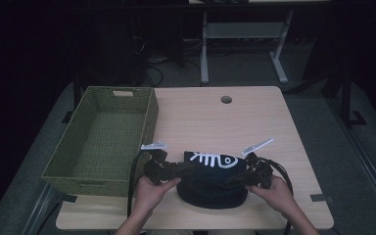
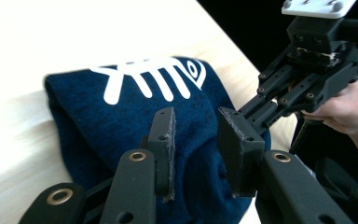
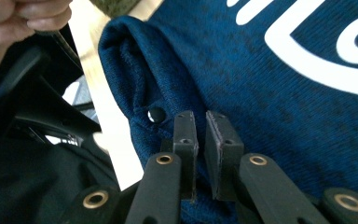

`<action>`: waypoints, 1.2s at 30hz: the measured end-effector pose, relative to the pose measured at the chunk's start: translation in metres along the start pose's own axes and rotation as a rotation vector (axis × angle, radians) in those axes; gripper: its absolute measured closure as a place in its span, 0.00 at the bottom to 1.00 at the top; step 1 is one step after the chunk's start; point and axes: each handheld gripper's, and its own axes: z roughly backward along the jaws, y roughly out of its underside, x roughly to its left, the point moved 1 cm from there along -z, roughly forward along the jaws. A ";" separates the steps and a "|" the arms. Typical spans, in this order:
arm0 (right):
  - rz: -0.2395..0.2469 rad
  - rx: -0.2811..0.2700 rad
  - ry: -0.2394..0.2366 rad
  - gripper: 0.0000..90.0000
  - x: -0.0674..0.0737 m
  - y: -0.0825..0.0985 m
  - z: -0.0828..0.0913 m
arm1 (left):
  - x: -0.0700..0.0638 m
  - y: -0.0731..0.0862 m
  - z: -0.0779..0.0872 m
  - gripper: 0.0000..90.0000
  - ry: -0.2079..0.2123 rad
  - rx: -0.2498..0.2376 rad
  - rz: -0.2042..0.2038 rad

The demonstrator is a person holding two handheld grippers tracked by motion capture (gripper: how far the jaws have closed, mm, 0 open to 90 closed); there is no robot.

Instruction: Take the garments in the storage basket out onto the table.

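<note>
A dark navy knitted garment (image 1: 210, 181) printed with a white fish-skeleton design (image 1: 211, 159) is seen folded into a rounded bundle near the front edge of a light wooden table (image 1: 254, 117), just right of a rectangular olive-green woven basket (image 1: 105, 139) that stands on the table's left side. The left gripper (image 2: 196, 154) is held over the bundle's left end with its jaws set apart by a clear gap; dark cloth is seen between and beneath them, though it cannot be told whether any fabric is pinched. The right gripper (image 3: 201, 154) is placed at the bundle's right end, its jaws drawn almost together with only a thin slit between the pads; whether cloth is caught in that slit cannot be told. A small dark snap button (image 3: 156, 114) is seen on a folded hem just beside those jaws.
</note>
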 end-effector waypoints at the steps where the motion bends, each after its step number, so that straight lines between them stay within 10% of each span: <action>1: -0.001 0.005 -0.004 0.92 0.000 0.002 -0.002 | 0.000 0.001 -0.004 0.75 0.004 0.013 0.001; 7: -0.001 0.040 -0.025 0.93 0.001 0.008 -0.012 | -0.001 0.009 -0.025 0.74 0.006 0.101 -0.001; 15: -0.004 -0.047 -0.041 0.90 -0.001 -0.002 -0.004 | 0.004 0.024 -0.033 0.78 -0.016 0.193 -0.018; 36: 0.030 0.118 -0.013 0.99 -0.003 0.012 -0.035 | 0.000 0.030 -0.037 0.78 0.024 0.194 -0.010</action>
